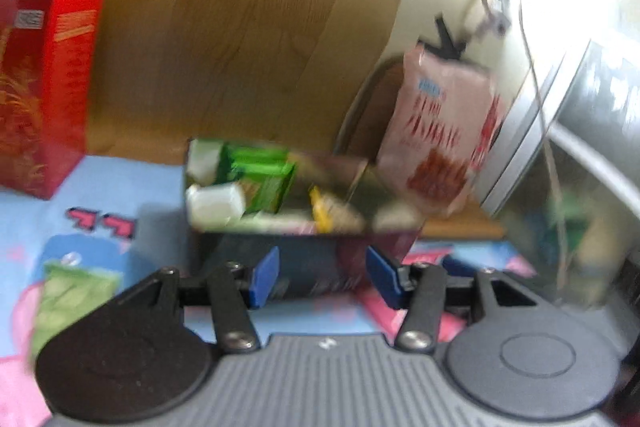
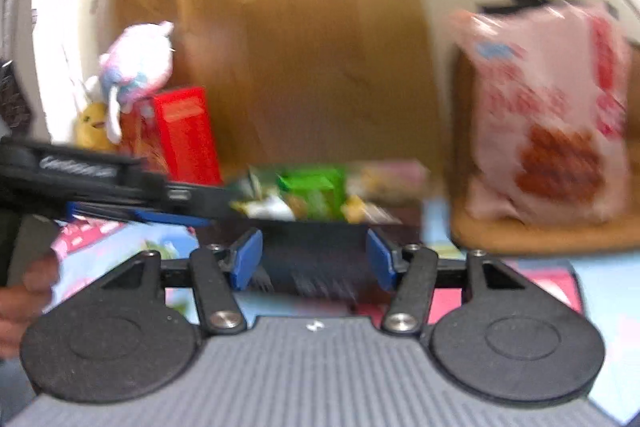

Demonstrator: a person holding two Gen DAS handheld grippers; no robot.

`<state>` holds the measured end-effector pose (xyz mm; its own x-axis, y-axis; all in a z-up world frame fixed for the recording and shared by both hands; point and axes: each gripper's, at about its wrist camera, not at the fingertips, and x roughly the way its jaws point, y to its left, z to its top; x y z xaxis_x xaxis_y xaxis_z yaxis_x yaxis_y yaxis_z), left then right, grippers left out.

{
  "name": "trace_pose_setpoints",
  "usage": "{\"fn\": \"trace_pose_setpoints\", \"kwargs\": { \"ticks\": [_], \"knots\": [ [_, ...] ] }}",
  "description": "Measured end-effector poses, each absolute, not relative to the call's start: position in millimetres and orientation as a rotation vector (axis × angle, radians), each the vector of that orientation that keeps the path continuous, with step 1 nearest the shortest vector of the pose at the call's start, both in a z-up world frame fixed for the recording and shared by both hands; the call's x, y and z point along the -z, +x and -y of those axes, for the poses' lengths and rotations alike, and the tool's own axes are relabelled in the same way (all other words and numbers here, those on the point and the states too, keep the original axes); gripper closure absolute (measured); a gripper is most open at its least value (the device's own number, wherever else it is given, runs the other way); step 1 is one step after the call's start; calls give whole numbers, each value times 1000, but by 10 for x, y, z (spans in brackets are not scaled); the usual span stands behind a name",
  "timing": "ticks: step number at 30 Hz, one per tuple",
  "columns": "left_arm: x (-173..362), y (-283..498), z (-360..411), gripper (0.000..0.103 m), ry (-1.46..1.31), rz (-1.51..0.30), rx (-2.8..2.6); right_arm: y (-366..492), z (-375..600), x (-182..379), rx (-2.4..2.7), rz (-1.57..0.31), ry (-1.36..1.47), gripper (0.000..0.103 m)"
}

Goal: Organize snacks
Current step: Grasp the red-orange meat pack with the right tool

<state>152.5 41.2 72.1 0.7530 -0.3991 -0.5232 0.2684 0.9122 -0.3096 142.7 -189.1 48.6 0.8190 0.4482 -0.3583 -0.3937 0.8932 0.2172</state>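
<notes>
1. Far left edge of the play mat point(image 1: 160, 183): red carton point(image 1: 44, 91) stands upright, stiff, probably easy to pinch across its narrow sides. A plush toy point(image 2: 136, 63) sits on top of it in the right wrist view.
2. Front-left of the mat: green snack packet point(image 1: 76, 291) lies flat, looks light and crinkly; best taken by an edge seam.
3. Left gripper point(image 1: 322, 277): fingers spread apart, nothing between them, pointing at the dark box.
4. Mat centre: dark box point(image 1: 304, 259) open on top, holding green packets point(image 1: 260, 175), white wrapped items point(image 1: 216, 203), a yellow one point(image 1: 320, 211). Blurred, count unclear.
5. Right gripper point(image 2: 314, 259): fingers likewise apart and empty, just short of the box's near wall.
6. Right, off the mat on the wood floor point(image 1: 224, 27): pink snack bag point(image 1: 440, 135) stands leaning on the wall. Soft, puffy, likely light and slippery; grab the top seal, not the belly, contents may crush.
</notes>
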Motion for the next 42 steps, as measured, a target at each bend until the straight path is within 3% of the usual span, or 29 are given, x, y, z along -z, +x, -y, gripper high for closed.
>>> {"fn": "trace_pose_setpoints", "kwargs": {
  "ticks": [9,10,12,15,29,31,36,39,42],
  "knots": [
    [-301,973,-68,54,-32,-720,357,1047,2400,-77,-334,-631,216,45],
    [-273,937,-48,54,-34,-729,360,1012,2404,-65,-333,-620,225,46],
    [-233,887,-39,54,-38,-741,357,989,2362,-76,-344,-628,235,64],
    [-228,818,-99,54,-57,-744,350,905,2244,-61,-392,-637,245,70],
    [-238,603,-553,53,-228,-764,378,425,1579,-153,-609,-596,70,68],
    [-256,616,-592,53,-264,-764,391,462,1669,-190,-579,-584,86,62],
    [-215,735,-604,53,-384,-804,469,705,2025,-142,-501,-619,259,62],
    [-133,861,-533,55,-439,-838,500,831,2185,-7,-491,-691,422,64],
    [-32,977,-473,57,-490,-860,512,845,2225,67,-510,-703,519,74]
  ]
}}
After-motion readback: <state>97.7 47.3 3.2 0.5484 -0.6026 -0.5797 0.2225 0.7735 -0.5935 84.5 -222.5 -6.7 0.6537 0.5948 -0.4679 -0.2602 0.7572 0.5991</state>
